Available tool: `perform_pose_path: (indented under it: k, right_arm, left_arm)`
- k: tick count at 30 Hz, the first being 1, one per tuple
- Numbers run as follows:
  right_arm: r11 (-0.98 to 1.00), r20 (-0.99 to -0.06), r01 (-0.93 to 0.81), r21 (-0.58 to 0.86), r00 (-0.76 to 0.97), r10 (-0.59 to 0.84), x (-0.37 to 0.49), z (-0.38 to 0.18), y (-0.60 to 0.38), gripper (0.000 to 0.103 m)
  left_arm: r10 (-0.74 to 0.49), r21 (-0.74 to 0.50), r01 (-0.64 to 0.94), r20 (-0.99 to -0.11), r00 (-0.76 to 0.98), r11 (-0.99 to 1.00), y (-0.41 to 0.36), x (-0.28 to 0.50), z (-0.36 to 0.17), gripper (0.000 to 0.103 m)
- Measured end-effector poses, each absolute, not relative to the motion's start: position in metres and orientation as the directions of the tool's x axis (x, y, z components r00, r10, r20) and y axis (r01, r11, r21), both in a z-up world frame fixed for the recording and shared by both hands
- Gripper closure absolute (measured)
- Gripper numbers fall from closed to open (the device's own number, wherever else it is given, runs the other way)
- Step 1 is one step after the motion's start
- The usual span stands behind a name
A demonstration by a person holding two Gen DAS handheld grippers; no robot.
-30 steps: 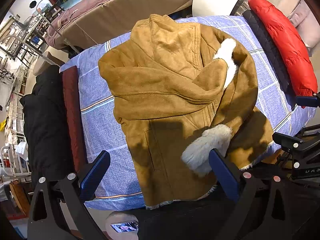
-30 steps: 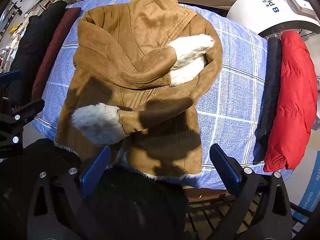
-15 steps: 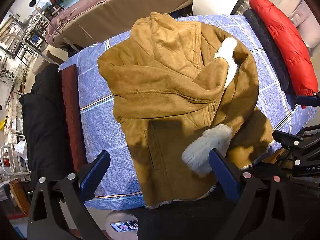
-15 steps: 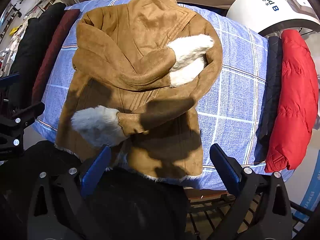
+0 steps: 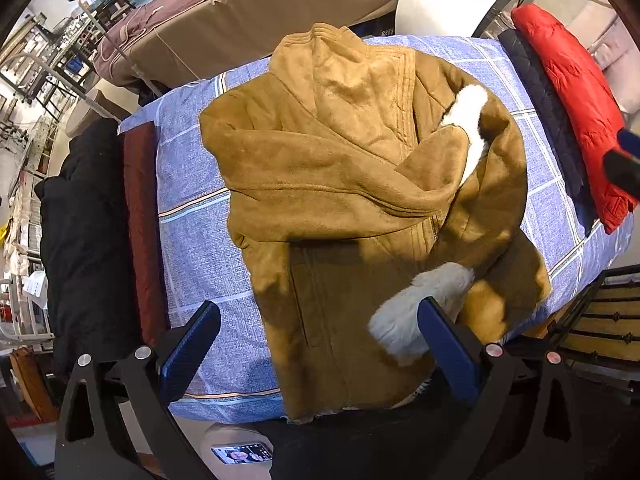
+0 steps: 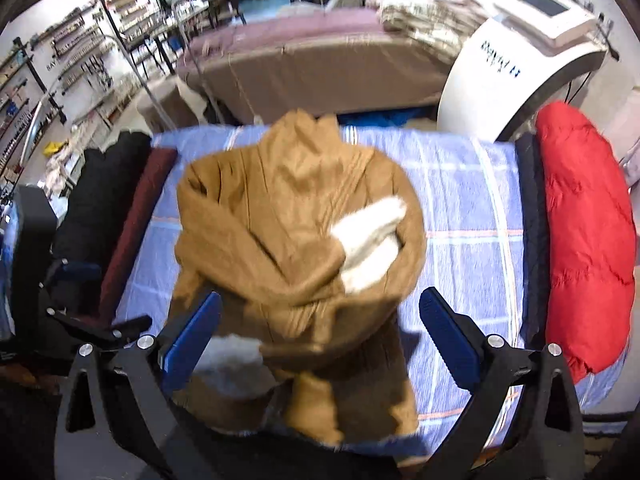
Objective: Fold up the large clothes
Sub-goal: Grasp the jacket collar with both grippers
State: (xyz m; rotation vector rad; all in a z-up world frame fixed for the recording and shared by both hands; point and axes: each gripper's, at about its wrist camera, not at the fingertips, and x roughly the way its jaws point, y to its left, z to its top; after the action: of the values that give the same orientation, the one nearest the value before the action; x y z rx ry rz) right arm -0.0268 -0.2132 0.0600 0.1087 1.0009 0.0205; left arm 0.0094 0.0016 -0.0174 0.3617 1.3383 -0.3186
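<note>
In the left wrist view the tan suede jacket with white fleece cuffs (image 5: 360, 208) lies flat on the blue checked cloth-covered surface (image 5: 200, 240), both sleeves crossed over its front; the left tool (image 5: 316, 340) hangs above the hem, spread wide and empty. In the blurred right wrist view the right tool (image 6: 316, 328), equally wide and empty, sits over the jacket's lower half. Sleeves look folded in; the body fold appears left.
</note>
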Motion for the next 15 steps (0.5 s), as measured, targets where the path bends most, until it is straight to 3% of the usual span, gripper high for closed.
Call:
perform_pose_path:
  k: [5,8,11,15]
  right_arm:
    - [0.985,-0.725,0.081,0.155,0.686,0.058,-0.013,0.075,-0.229,0.006]
    - [0.977,-0.844,0.116,0.179,0.528,0.092,0.023,0.04,-0.244,0.006]
    - [0.964,-0.871,0.185,0.191,0.485,0.08,0.044,0.012,-0.266,0.006]
    - [0.976,-0.902,0.191,0.106,0.432,0.014,0.079,-0.009,-0.286,0.006]
  left_arm:
    - [-0.028,0.049,0.365,-0.979,0.204,0.93,0.012,0.029,-0.028,0.006]
    - [-0.048,0.012,0.324,-0.983,0.177,0.946,0.021,0.047,-0.04,0.006]
    - [-0.087,-0.048,0.263,-0.987,0.138,0.964,0.035,0.068,-0.051,0.006]
    - [-0.084,-0.059,0.186,-0.987,0.134,0.981,0.055,0.111,-0.059,0.006]
